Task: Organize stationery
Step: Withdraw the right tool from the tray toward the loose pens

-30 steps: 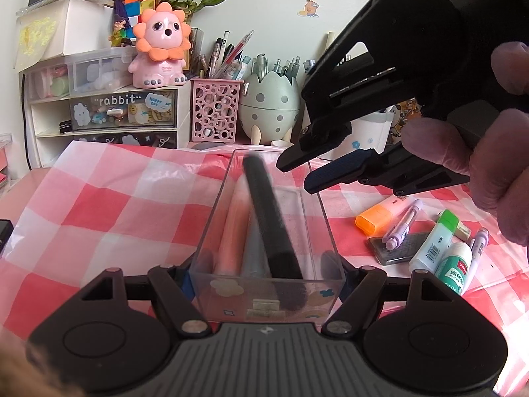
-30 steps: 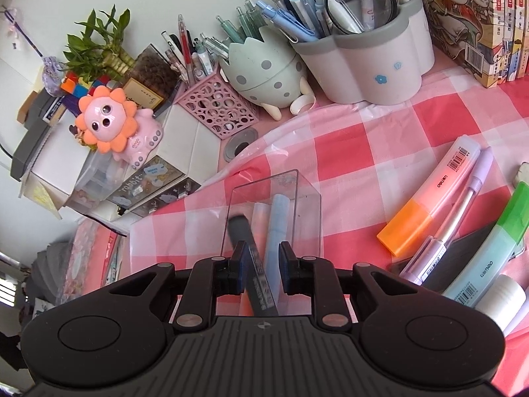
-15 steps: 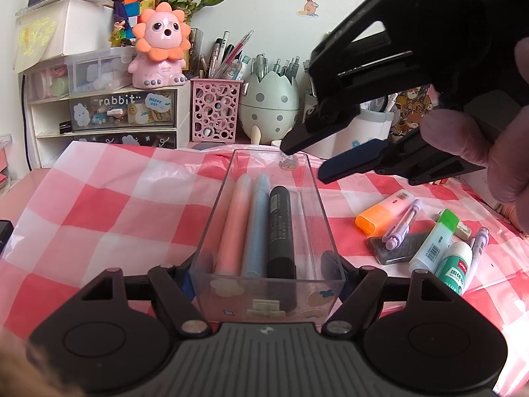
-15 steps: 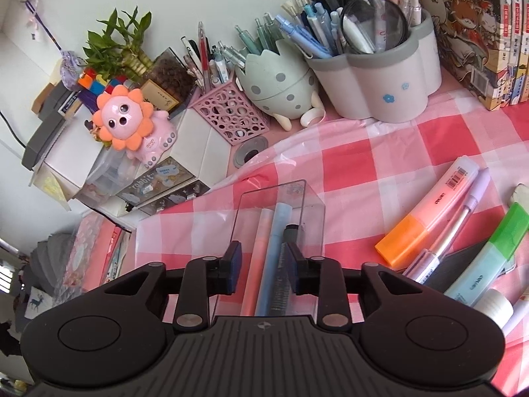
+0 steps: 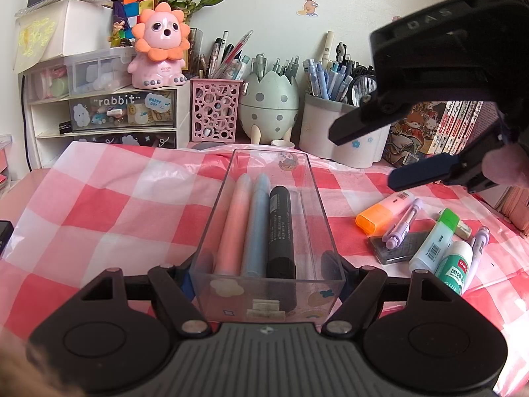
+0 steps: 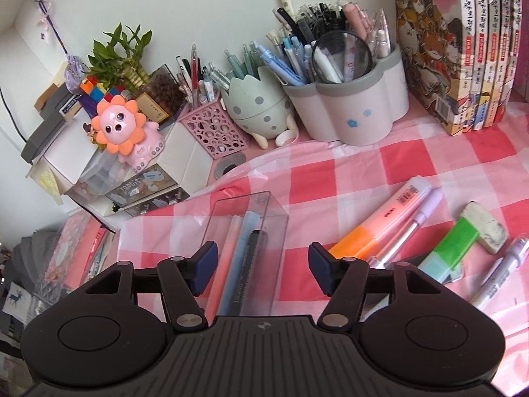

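A clear plastic box (image 5: 315, 198) lies on the checked cloth and holds a pink pen (image 5: 231, 225), a blue pen (image 5: 256, 225) and a black marker (image 5: 280, 228) side by side. My left gripper (image 5: 266, 266) is shut on the box's near end. My right gripper (image 6: 263, 269) is open and empty above the box (image 6: 276, 231); it also shows in the left wrist view (image 5: 373, 155) at upper right. Loose on the cloth lie an orange highlighter (image 6: 380, 221), a green highlighter (image 6: 449, 251), a purple pen (image 6: 413, 225) and an eraser (image 6: 484, 226).
Pen holders stand along the back: a pink mesh cup (image 5: 215, 112), an egg-shaped holder (image 5: 267, 102) and a white holder (image 6: 350, 102). Drawers with a pink lion toy (image 5: 162, 46) are at back left, books (image 6: 463, 43) at back right. A glue bottle (image 5: 454, 266) lies among the loose items.
My right gripper let go of the black marker into the box, opened wide and drew up and to the right. The left gripper kept its hold on the box.
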Action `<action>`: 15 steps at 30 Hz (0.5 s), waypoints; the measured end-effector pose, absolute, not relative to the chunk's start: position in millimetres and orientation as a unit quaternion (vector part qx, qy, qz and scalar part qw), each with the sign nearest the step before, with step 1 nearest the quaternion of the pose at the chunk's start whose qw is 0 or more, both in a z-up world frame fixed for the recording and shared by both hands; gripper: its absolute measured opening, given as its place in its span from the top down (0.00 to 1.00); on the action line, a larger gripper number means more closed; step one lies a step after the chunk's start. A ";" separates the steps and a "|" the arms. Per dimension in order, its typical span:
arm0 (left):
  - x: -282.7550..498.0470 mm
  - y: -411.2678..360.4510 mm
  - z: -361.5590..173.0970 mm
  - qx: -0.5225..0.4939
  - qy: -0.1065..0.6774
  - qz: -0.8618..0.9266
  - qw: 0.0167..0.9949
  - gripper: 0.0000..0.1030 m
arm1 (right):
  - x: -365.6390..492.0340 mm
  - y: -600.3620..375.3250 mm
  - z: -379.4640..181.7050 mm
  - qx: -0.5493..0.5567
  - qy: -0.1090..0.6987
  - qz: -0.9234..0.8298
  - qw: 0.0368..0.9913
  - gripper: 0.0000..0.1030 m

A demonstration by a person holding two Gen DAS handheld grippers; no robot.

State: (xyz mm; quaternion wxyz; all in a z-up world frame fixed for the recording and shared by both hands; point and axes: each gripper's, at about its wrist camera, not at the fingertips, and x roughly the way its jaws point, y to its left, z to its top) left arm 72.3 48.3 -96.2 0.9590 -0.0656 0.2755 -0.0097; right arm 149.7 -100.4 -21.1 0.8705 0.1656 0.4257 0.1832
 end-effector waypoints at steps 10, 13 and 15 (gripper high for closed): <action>72.6 48.5 -96.1 -0.065 0.276 -0.010 0.959 0.51 | 133.3 -125.6 -19.3 0.138 0.410 0.156 0.888 0.28; 73.1 48.7 -96.3 -0.065 0.276 -0.011 0.959 0.51 | 127.8 -139.1 -20.0 0.135 0.405 0.140 0.893 0.27; 73.0 48.8 -96.4 -0.065 0.276 -0.011 0.959 0.51 | 125.3 -148.2 -21.6 0.139 0.403 0.130 0.895 0.25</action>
